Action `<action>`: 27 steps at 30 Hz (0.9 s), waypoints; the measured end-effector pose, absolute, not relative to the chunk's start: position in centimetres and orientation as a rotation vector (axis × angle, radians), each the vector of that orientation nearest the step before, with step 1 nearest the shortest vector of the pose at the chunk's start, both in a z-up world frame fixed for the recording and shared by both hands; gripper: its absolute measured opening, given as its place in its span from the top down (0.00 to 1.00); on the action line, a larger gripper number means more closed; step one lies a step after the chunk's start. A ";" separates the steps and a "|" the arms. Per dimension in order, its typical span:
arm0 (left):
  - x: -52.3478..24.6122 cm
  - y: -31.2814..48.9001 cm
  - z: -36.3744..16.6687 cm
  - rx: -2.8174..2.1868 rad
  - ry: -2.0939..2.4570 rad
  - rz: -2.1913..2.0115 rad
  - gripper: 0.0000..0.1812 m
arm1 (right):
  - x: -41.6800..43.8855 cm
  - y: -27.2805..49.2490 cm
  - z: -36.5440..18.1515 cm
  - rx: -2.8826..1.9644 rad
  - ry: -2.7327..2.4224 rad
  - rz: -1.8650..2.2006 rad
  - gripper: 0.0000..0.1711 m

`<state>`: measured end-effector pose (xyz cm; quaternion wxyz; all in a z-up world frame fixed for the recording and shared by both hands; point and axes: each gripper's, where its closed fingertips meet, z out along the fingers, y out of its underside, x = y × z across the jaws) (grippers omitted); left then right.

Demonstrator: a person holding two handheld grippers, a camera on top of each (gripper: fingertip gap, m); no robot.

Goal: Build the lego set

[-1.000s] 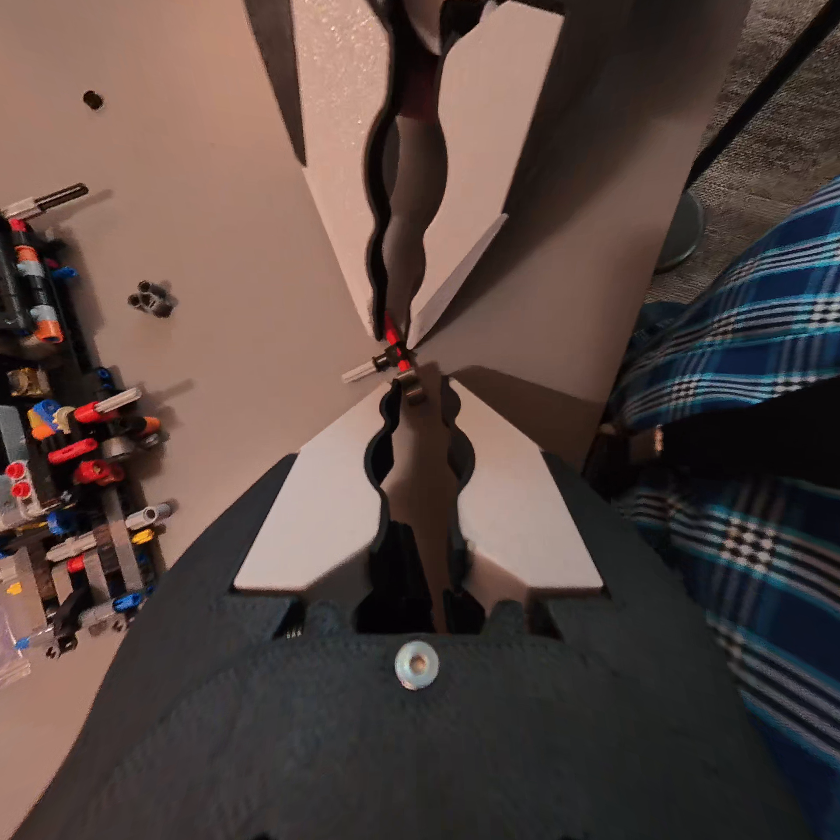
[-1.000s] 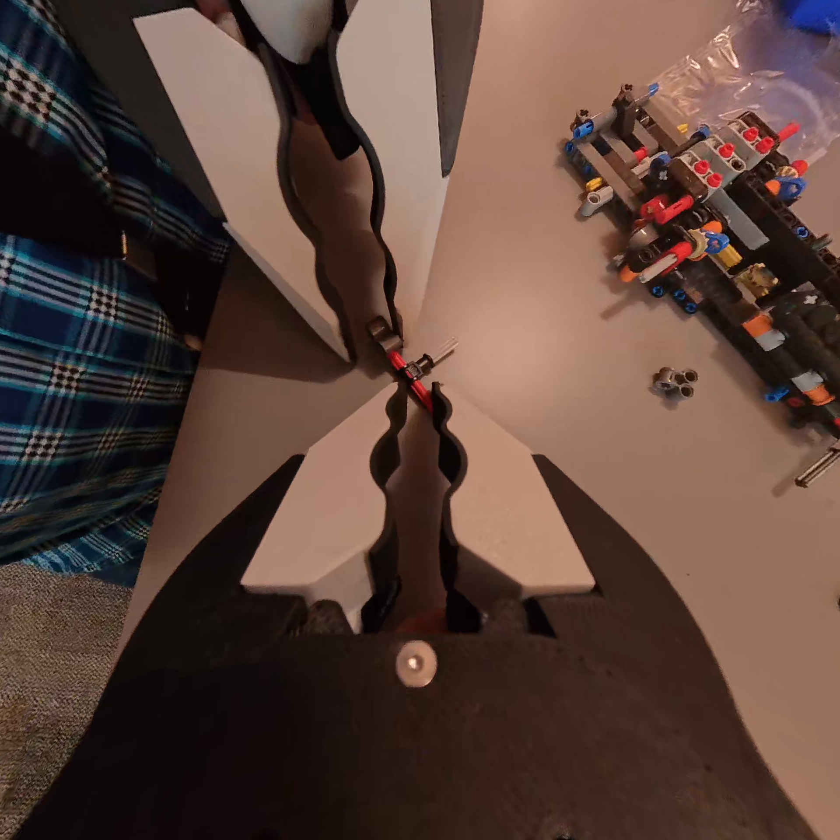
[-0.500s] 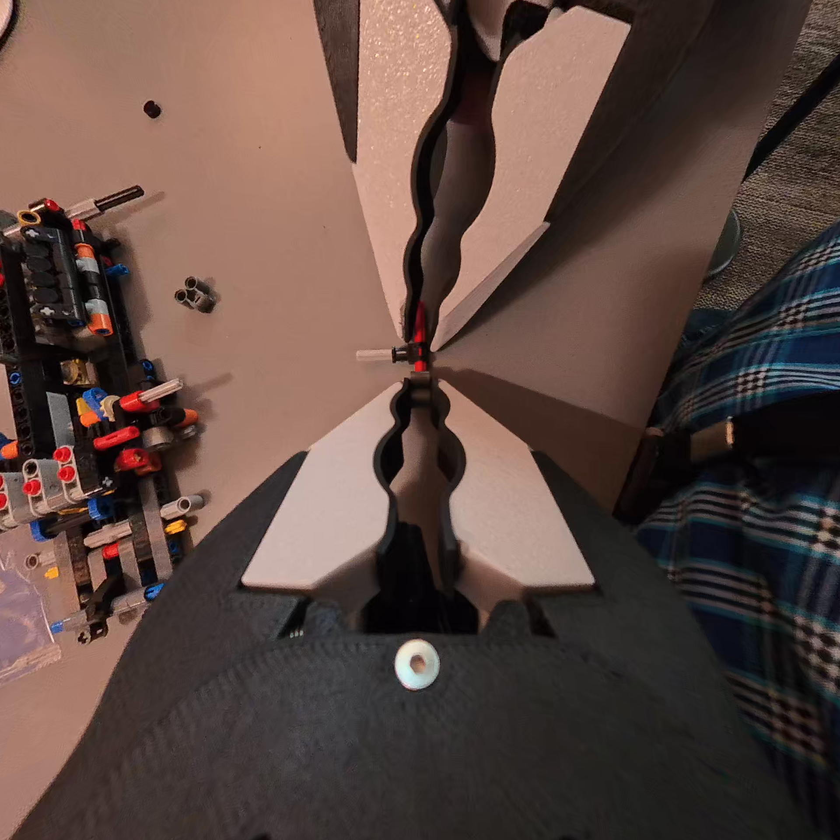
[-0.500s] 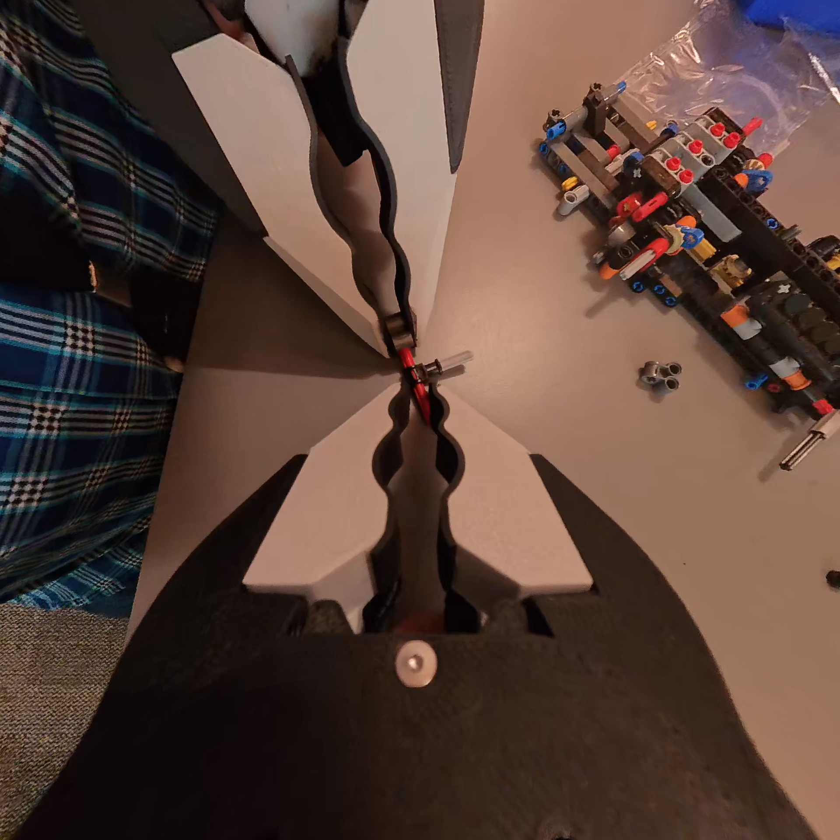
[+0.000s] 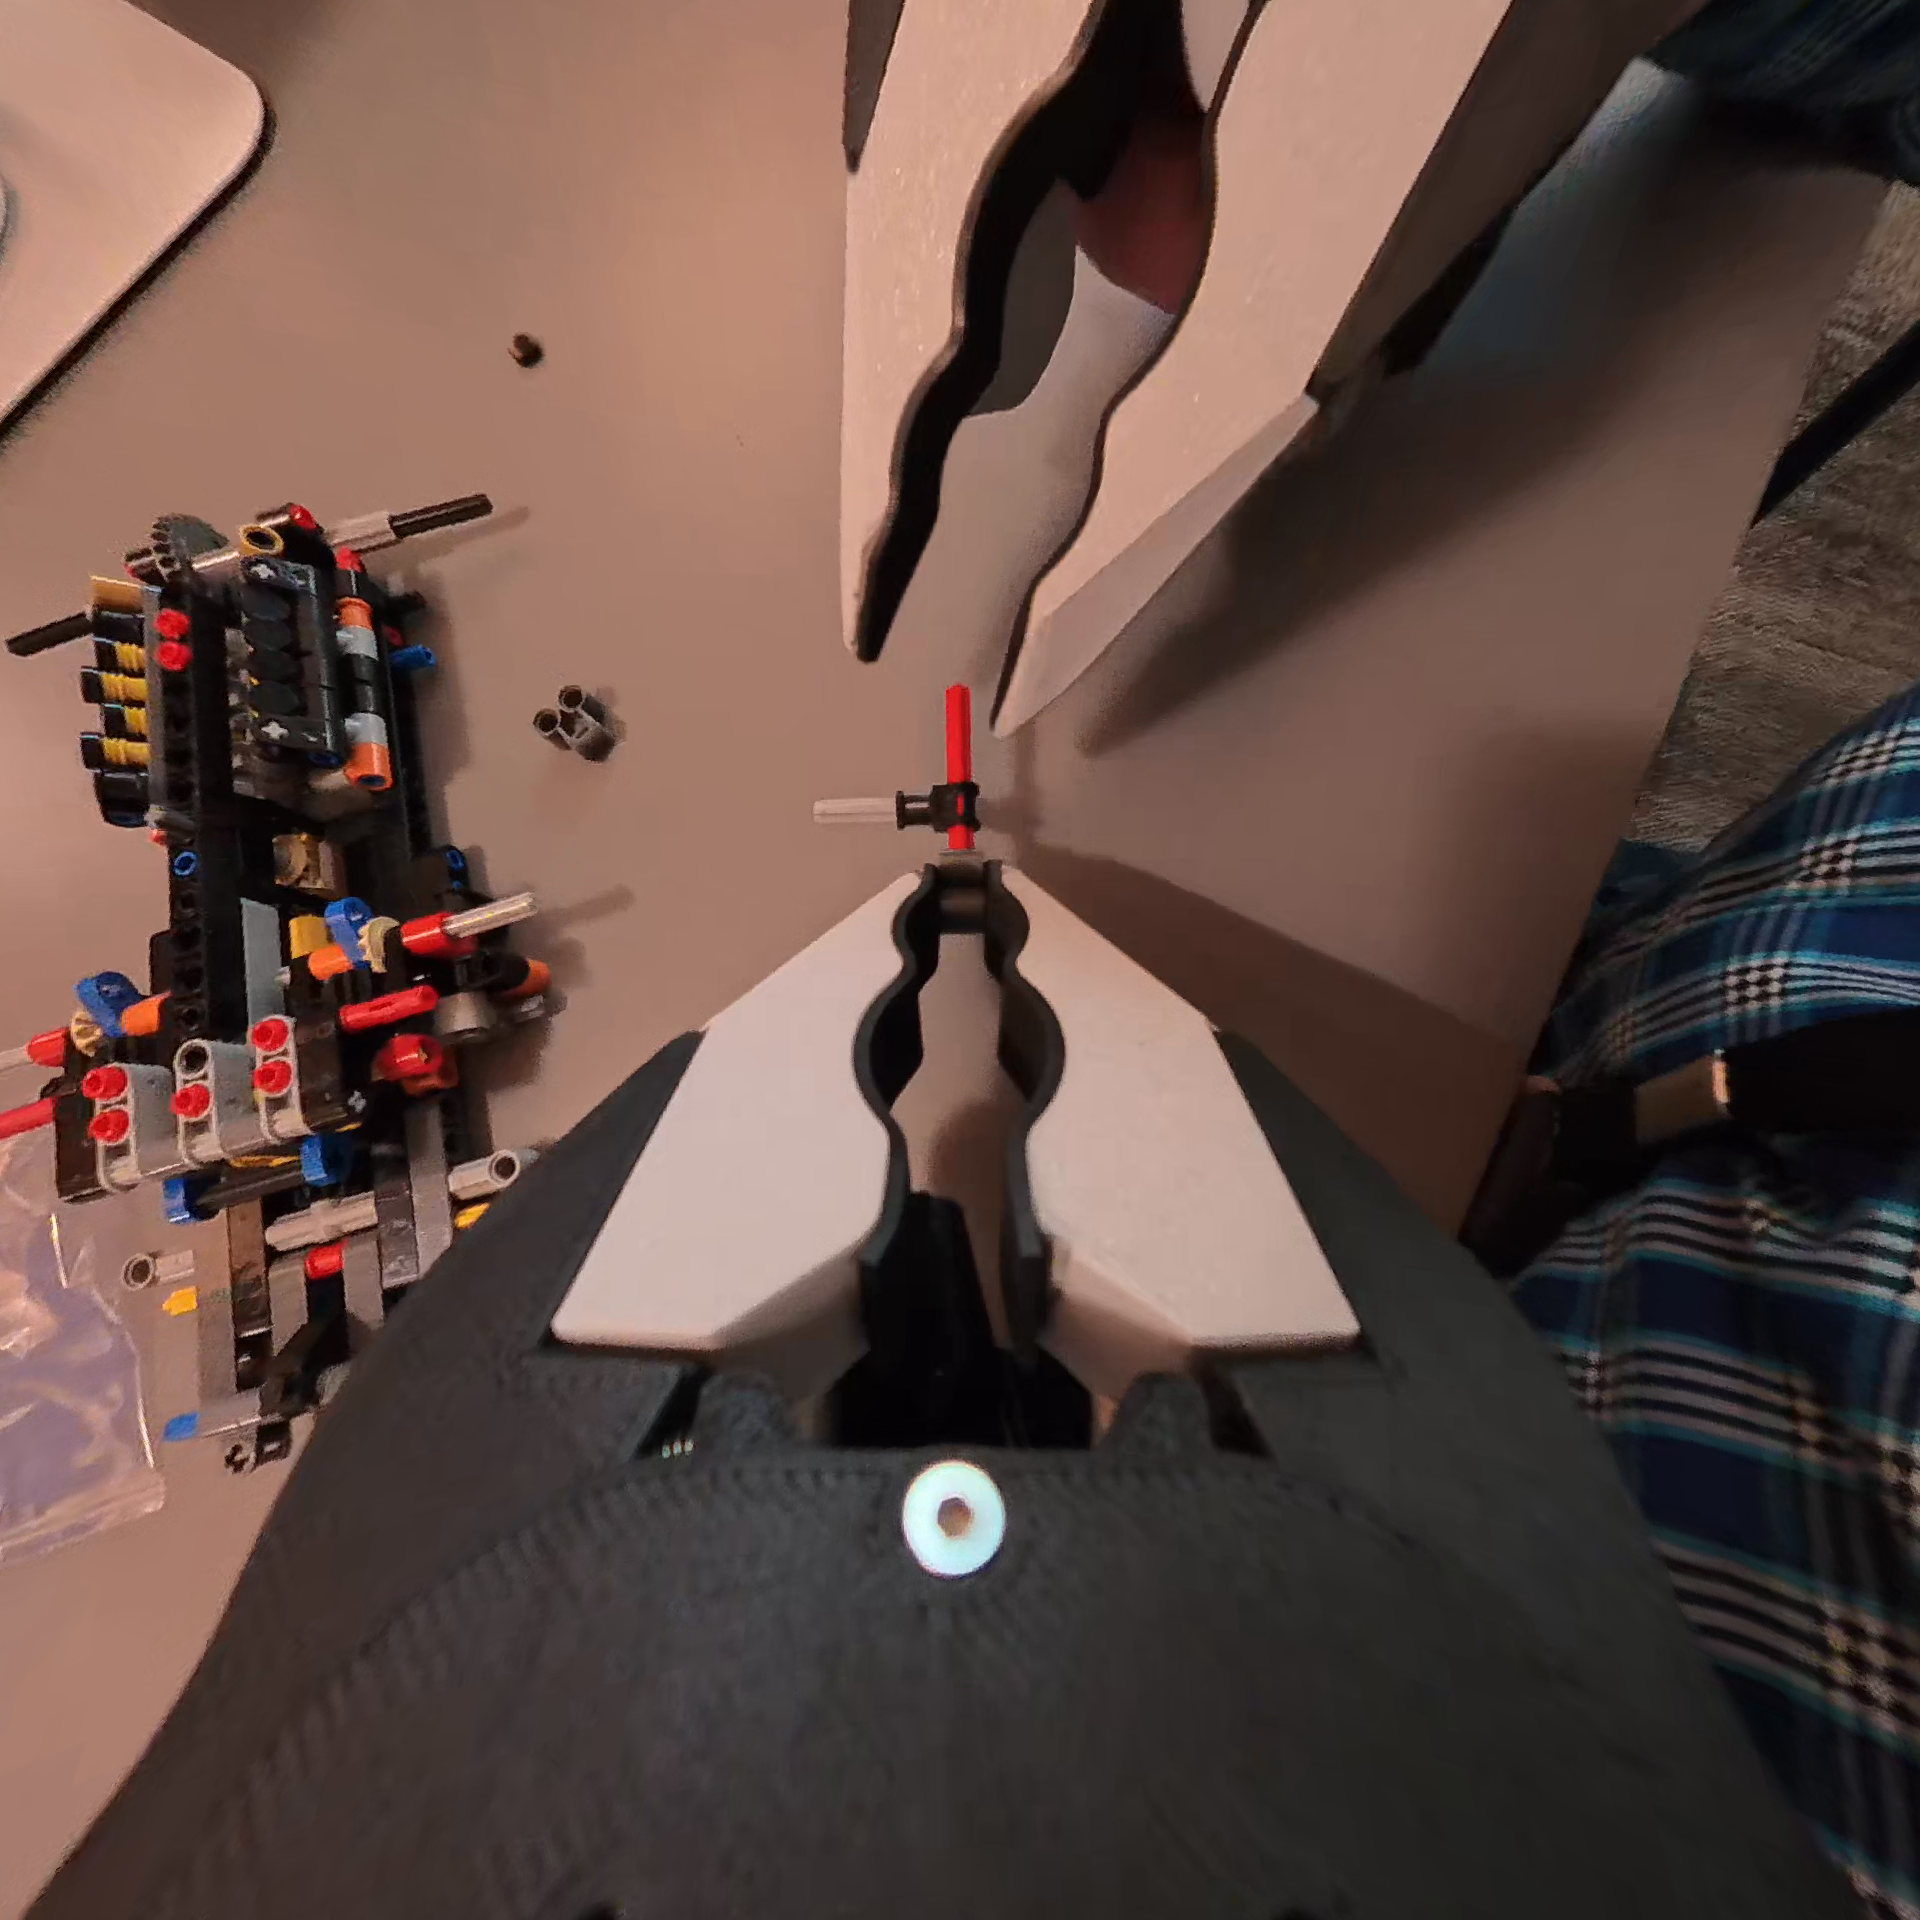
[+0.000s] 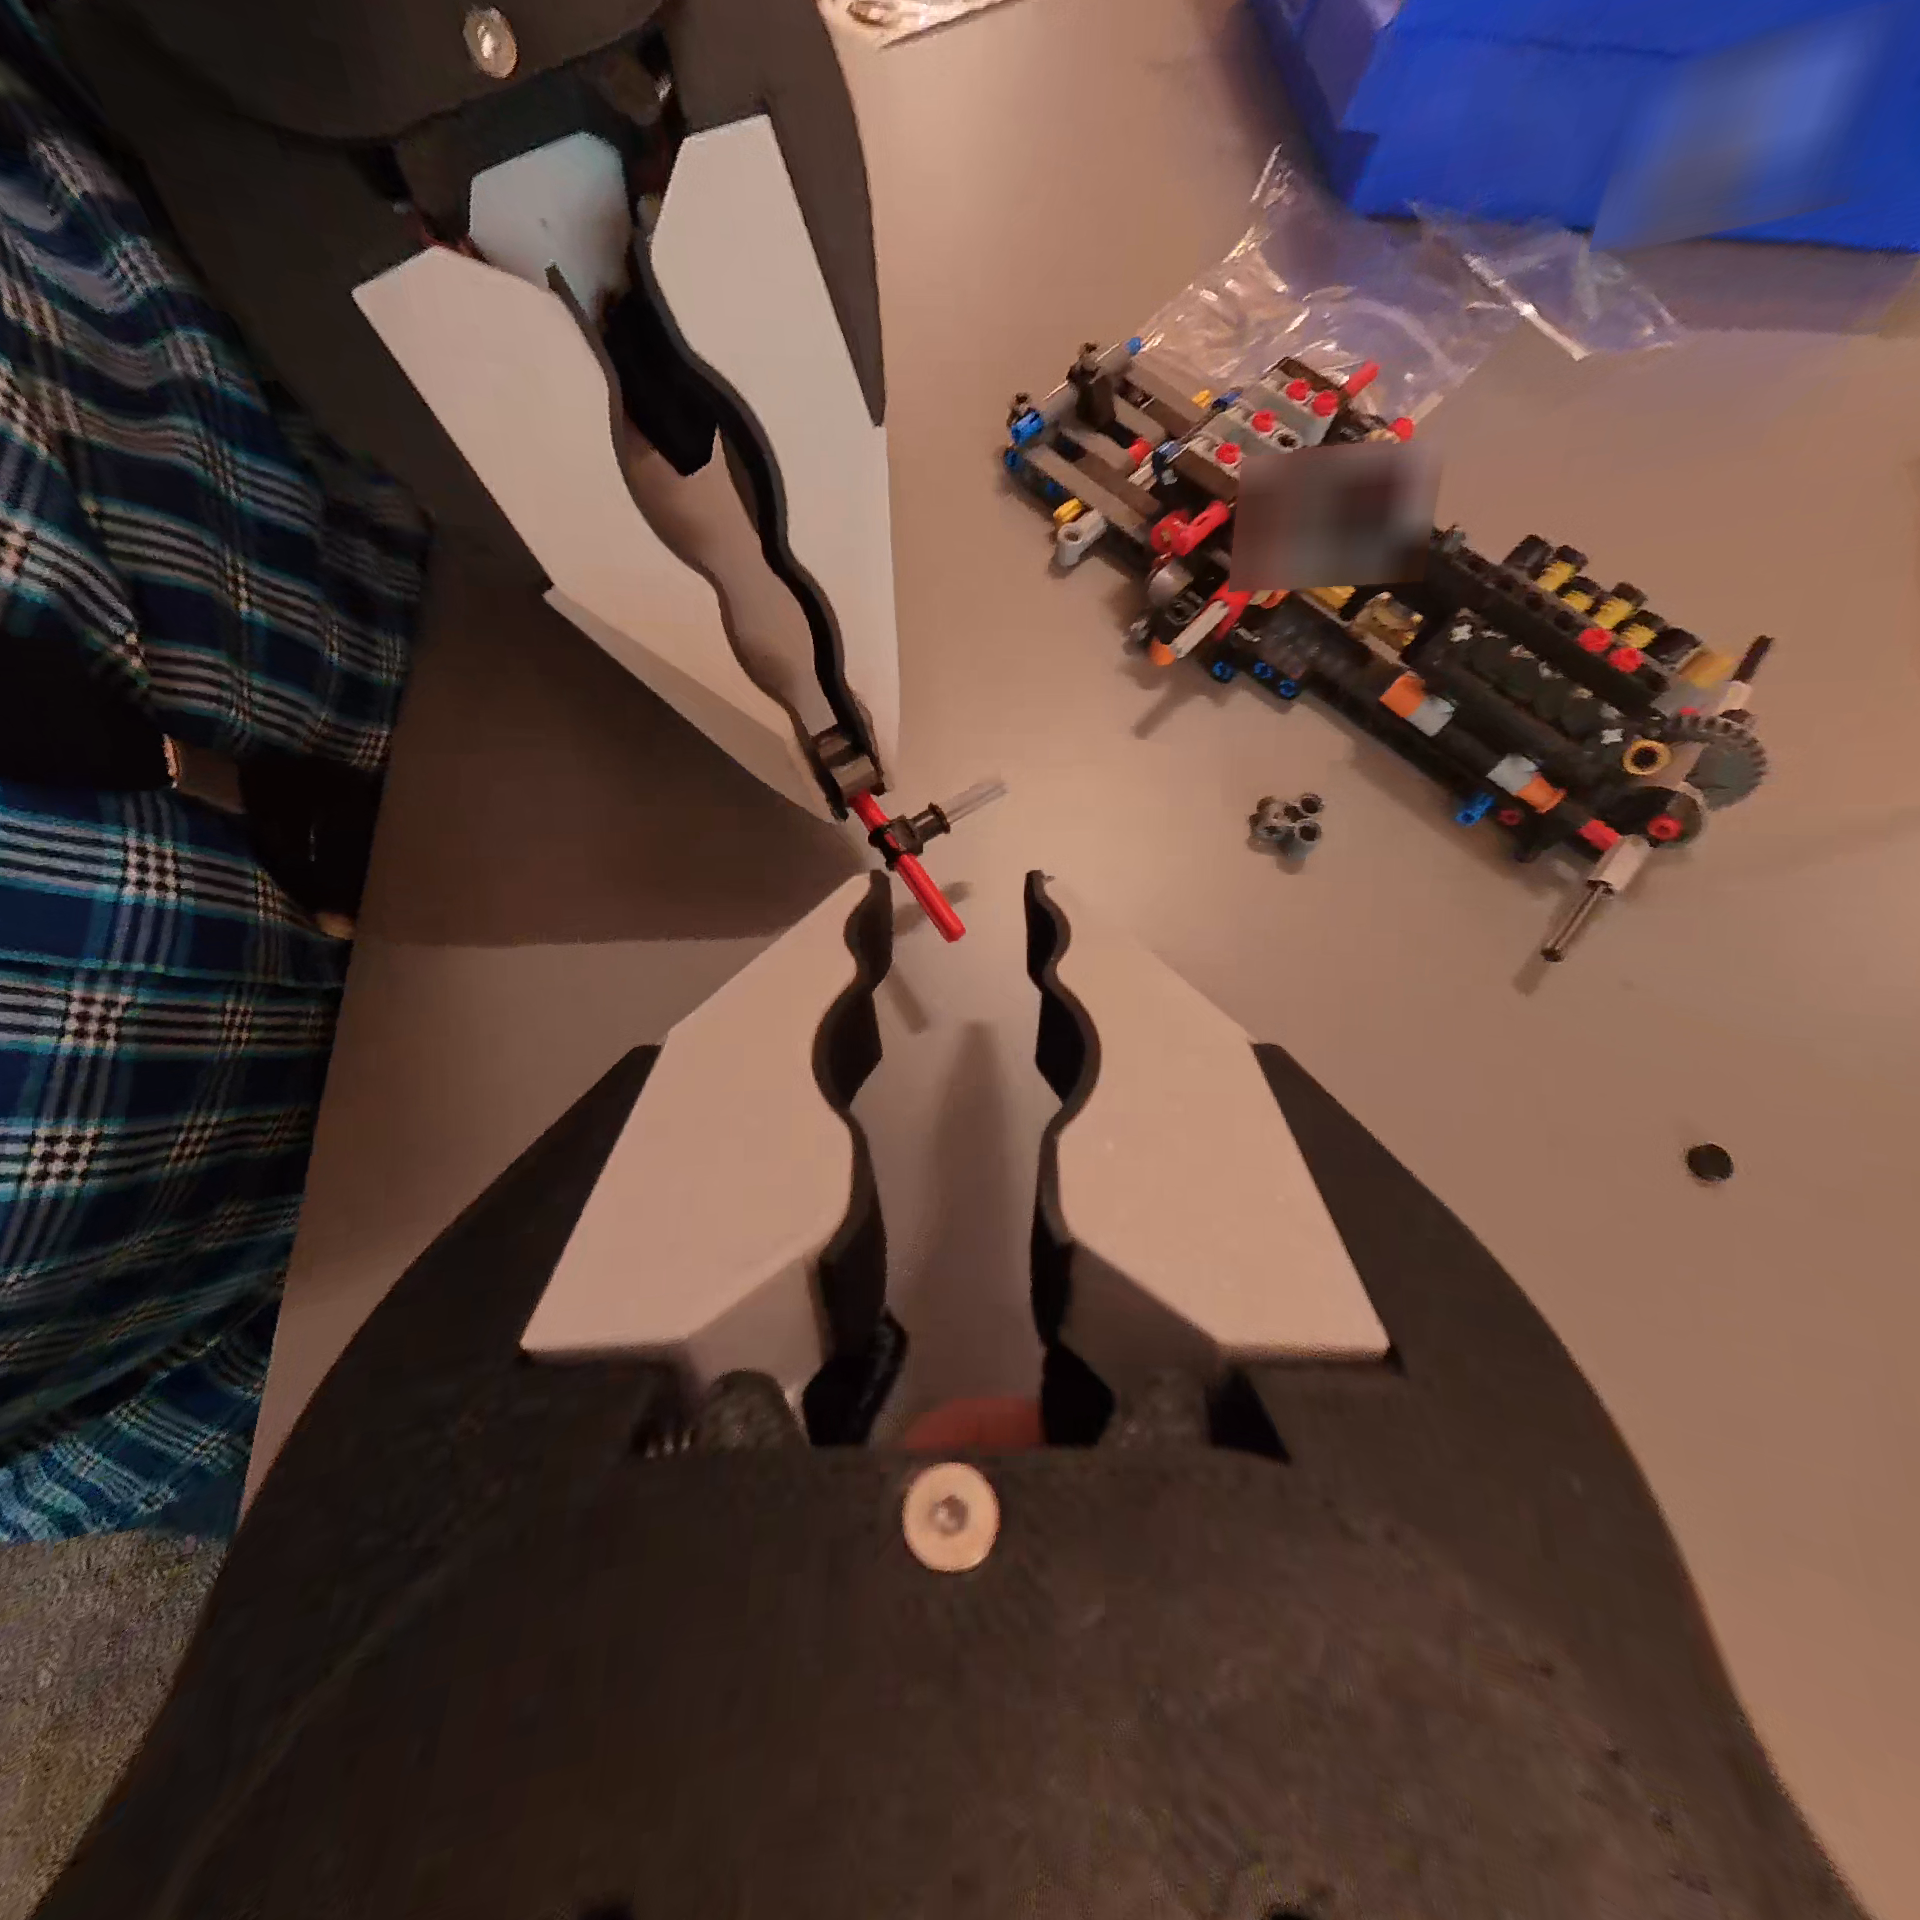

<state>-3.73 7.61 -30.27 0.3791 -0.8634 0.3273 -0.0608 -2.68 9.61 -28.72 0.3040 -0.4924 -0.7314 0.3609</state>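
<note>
My left gripper (image 5: 961, 883) is shut on a small grey connector (image 5: 961, 868). A red axle (image 5: 957, 764) sticks out of it, crossed by a black joiner with a pale pin (image 5: 854, 810). My right gripper (image 6: 956, 888) is open and empty, its tips just short of the red axle's free end (image 6: 920, 883). In the right wrist view the left gripper (image 6: 847, 790) comes in from the top. In the left wrist view the right gripper (image 5: 935, 686) hangs open beyond the axle. The long Lego build (image 5: 260, 883) lies on the table, also in the right wrist view (image 6: 1403, 623).
A loose grey double connector (image 5: 577, 722) and a small black piece (image 5: 527, 350) lie on the table. A clear plastic bag (image 6: 1330, 281) and a blue bin (image 6: 1558, 104) sit behind the build. A person's plaid clothing (image 5: 1766, 1143) is at the table edge. The grippers are tip to tip, or close to it.
My right gripper has opened, let go of the red axle and drawn back. My left gripper still holds the assembly. Both views have shifted so more of the build shows.
</note>
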 end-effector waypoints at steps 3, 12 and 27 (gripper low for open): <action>-3.8 7.9 -30.1 -2.205 0.812 -0.164 0.96 | -2.7 10.2 -28.0 -1.321 -1.882 0.989 0.85; -4.3 8.4 -30.1 -2.193 0.806 -0.109 0.96 | -2.7 11.8 -27.4 -1.383 -1.783 1.008 0.83; -5.9 10.1 -26.6 -1.977 0.890 0.097 0.96 | -2.9 12.2 -25.1 -1.332 -1.697 1.080 0.80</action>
